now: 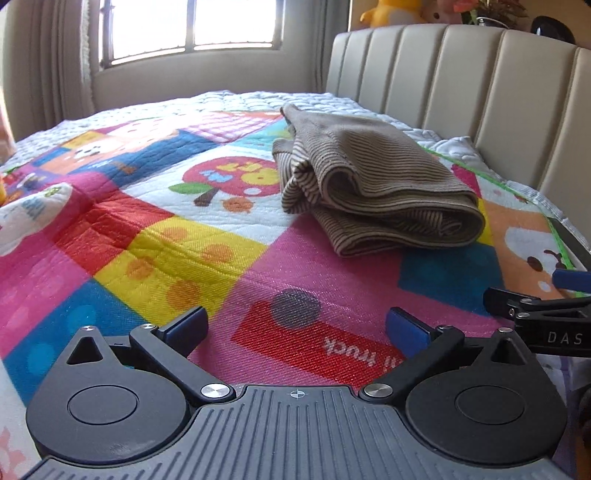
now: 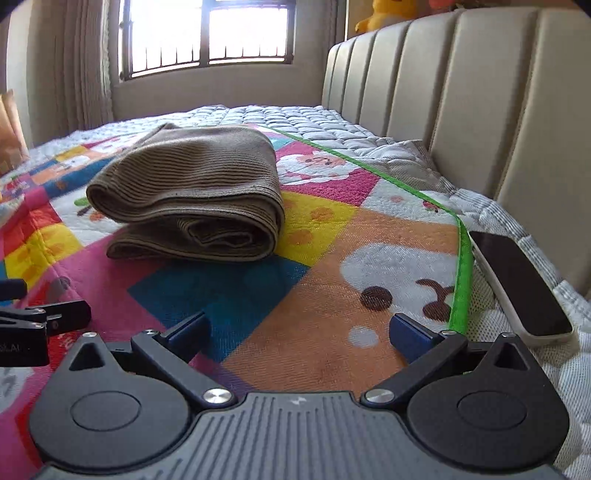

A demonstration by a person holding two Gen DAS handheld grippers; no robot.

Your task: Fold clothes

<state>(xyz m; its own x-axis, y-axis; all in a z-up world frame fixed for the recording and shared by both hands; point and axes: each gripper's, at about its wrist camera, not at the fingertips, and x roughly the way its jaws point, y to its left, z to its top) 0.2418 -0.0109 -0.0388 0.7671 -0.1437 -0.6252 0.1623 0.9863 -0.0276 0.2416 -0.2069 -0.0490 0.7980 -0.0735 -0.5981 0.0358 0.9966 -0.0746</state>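
Note:
A brown striped garment (image 1: 373,181) lies folded in a thick bundle on the colourful quilt (image 1: 166,236); it also shows in the right wrist view (image 2: 192,199). My left gripper (image 1: 295,328) is open and empty, low over the quilt, well short of the garment. My right gripper (image 2: 299,332) is open and empty, also short of the garment, which lies ahead and to its left. Each gripper shows at the edge of the other's view: the right one (image 1: 546,314) and the left one (image 2: 40,317).
A padded beige headboard (image 1: 480,92) runs along the right side. A phone (image 2: 517,284) lies on the mattress edge at the right, beside the quilt's green border (image 2: 461,280). A window (image 2: 207,33) and curtains stand at the far end. Plush toys (image 1: 391,13) sit above the headboard.

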